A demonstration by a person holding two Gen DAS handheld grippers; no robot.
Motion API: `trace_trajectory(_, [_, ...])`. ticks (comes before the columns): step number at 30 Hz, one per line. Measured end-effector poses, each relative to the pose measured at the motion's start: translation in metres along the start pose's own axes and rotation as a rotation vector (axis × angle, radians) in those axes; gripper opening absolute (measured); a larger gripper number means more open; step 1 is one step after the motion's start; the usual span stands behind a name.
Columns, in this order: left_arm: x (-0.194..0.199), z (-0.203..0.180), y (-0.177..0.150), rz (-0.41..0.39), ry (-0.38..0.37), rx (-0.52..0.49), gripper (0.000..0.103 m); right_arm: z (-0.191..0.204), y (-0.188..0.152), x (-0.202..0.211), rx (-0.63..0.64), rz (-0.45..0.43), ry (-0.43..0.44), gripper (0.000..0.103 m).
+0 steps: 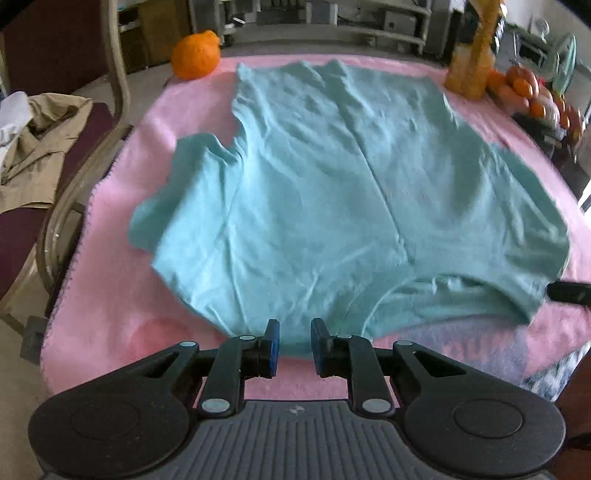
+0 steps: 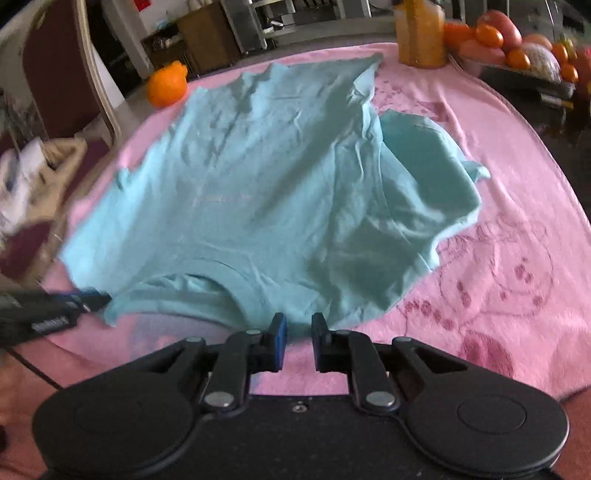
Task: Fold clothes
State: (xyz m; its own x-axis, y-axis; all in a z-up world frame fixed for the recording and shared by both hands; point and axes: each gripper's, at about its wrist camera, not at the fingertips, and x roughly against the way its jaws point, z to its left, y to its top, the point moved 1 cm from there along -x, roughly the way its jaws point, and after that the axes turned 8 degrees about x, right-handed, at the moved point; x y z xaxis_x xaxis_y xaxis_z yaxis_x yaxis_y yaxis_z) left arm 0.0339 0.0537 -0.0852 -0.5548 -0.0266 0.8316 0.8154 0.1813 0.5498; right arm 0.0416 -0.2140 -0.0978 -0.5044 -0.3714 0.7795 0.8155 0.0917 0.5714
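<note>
Turquoise cotton, the T-shirt (image 1: 332, 192) lay spread on the pink blanket (image 1: 110, 314), collar toward you, so both shoulders were within reach. You held the left gripper (image 1: 294, 347) and the right gripper (image 2: 298, 341) just short of the collar edge, each slightly parted and gripping nothing, likely poised to pinch the shoulders.

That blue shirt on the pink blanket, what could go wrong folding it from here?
The shirt is already wrinkled, and one sleeve lies bunched, so a fold may come out crooked. Both grippers, left and right, are open near the collar; a sweeping fold might nudge the orange or the bottle.
</note>
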Motion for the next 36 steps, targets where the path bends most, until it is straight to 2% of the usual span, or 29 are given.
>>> trace_trajectory(5, [0.024,-0.007,0.03,-0.08,-0.028,0.042,0.019,-0.044,0.045,0.055,-0.24,-0.217,0.069,0.016])
trace_trajectory(9, [0.037,-0.016,0.053,-0.138,-0.05,0.053,0.019,-0.086,0.068,0.06,-0.376,-0.275,0.064,0.019])
trace_trajectory(12, [0.032,-0.027,0.061,-0.133,-0.04,0.038,0.019,-0.118,0.084,0.062,-0.477,-0.316,0.059,0.02])
trace_trajectory(16, [0.016,-0.044,0.05,-0.065,-0.055,0.001,0.021,-0.165,0.071,0.015,-0.68,-0.195,0.034,0.021])
trace_trajectory(17, [0.013,-0.048,0.046,-0.048,-0.061,-0.009,0.022,-0.173,0.068,0.003,-0.704,-0.159,0.024,0.026])
trace_trajectory(20, [0.007,-0.052,0.038,-0.018,-0.075,-0.016,0.023,-0.187,0.055,-0.023,-0.764,-0.09,-0.009,0.027])
trace_trajectory(23, [0.005,-0.05,0.034,-0.007,-0.072,-0.007,0.023,-0.198,0.047,-0.042,-0.852,-0.06,0.035,0.027])
trace_trajectory(25, [0.005,-0.048,0.034,-0.004,-0.064,0.002,0.023,-0.203,0.045,-0.049,-0.903,-0.08,0.088,0.027])
trace_trajectory(28, [0.006,-0.045,0.032,-0.003,-0.062,0.015,0.023,-0.208,0.046,-0.055,-0.96,-0.099,0.115,0.026])
trace_trajectory(30, [0.007,-0.044,0.031,-0.003,-0.062,0.022,0.023,-0.204,0.049,-0.051,-0.92,-0.109,0.072,0.007])
trace_trajectory(31, [0.007,-0.043,0.03,-0.004,-0.063,0.023,0.023,-0.202,0.051,-0.049,-0.897,-0.114,0.048,0.004])
trace_trajectory(33, [0.008,-0.042,0.029,-0.008,-0.064,0.025,0.023,-0.198,0.053,-0.044,-0.851,-0.123,0.001,0.002])
trace_trajectory(36, [0.008,-0.039,0.027,-0.013,-0.067,0.027,0.023,-0.188,0.05,-0.011,-0.775,-0.245,-0.096,0.002])
